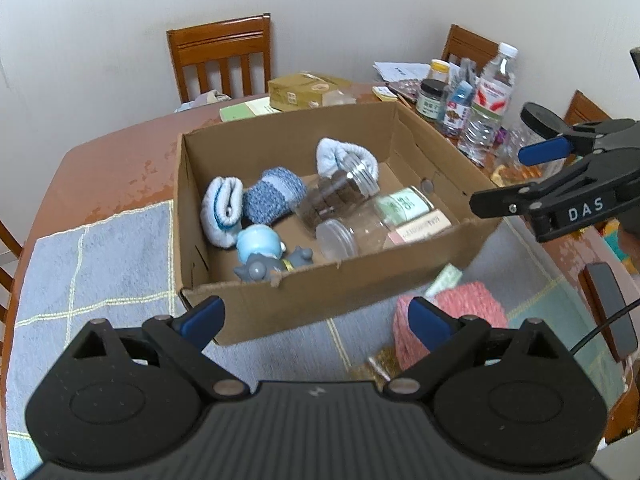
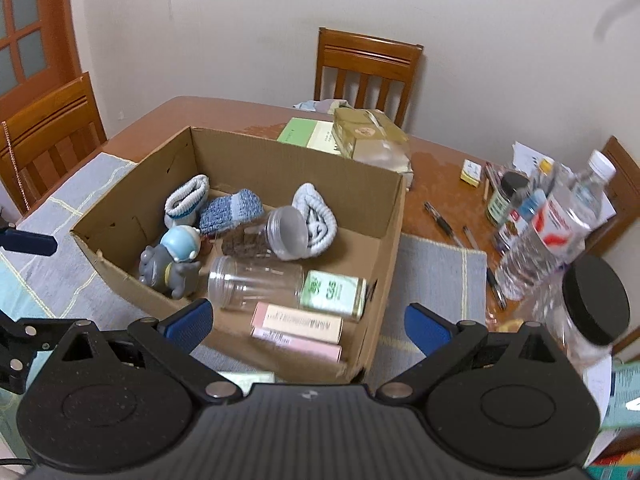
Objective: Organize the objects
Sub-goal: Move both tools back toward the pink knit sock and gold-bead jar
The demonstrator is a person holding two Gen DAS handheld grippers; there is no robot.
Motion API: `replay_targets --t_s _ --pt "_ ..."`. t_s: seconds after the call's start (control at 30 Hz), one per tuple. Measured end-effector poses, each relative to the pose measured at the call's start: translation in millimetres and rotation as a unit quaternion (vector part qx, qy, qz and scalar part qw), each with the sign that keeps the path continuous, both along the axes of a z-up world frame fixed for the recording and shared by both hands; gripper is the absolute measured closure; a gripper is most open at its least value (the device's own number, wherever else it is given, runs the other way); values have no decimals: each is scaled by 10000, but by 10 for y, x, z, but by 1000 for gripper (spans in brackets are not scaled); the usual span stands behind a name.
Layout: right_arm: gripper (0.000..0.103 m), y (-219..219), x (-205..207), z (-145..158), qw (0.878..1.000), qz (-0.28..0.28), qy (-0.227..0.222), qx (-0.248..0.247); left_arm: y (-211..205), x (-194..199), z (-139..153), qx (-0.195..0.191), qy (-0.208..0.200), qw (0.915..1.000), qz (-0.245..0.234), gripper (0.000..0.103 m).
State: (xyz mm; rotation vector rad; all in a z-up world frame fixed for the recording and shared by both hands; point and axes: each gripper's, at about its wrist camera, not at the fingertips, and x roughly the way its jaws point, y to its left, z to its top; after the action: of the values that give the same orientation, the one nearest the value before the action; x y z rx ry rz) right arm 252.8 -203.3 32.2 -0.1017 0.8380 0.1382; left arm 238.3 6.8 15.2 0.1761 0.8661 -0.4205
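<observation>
Two grippers, left gripper (image 1: 316, 318) and right gripper (image 2: 308, 322), fingers released and empty before the part-filled cardboard box (image 1: 320, 300); next, seemingly, the pink knitted roll (image 1: 472, 304) beside the left's right finger.

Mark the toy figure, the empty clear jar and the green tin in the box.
toy figure (image 2: 182, 246), right wrist view, on its blue cap
empty clear jar (image 2: 260, 286), right wrist view, mid-body
green tin (image 2: 334, 293), right wrist view, on its label

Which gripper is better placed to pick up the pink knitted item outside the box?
Left. The pink knitted item lies just ahead of the open left gripper; the right gripper hovers over the cardboard box.
</observation>
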Motion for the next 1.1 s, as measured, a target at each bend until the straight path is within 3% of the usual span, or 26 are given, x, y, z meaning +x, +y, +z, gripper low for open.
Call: replay_targets --t_s 0.47,0.87,1.1 --pt "0 158 -412 -295 9972 -626 64 -416 -53 -174 -302 27 150 9964 -830 4" --pt "0 42 -705 -480 9895 -1405 349 -6 -329 -151 -778 196 527 9886 -1395 4" --pt "0 -62 -812 -478 9844 -1717 371 71 -417 -49 -962 364 707 9872 -1382 3"
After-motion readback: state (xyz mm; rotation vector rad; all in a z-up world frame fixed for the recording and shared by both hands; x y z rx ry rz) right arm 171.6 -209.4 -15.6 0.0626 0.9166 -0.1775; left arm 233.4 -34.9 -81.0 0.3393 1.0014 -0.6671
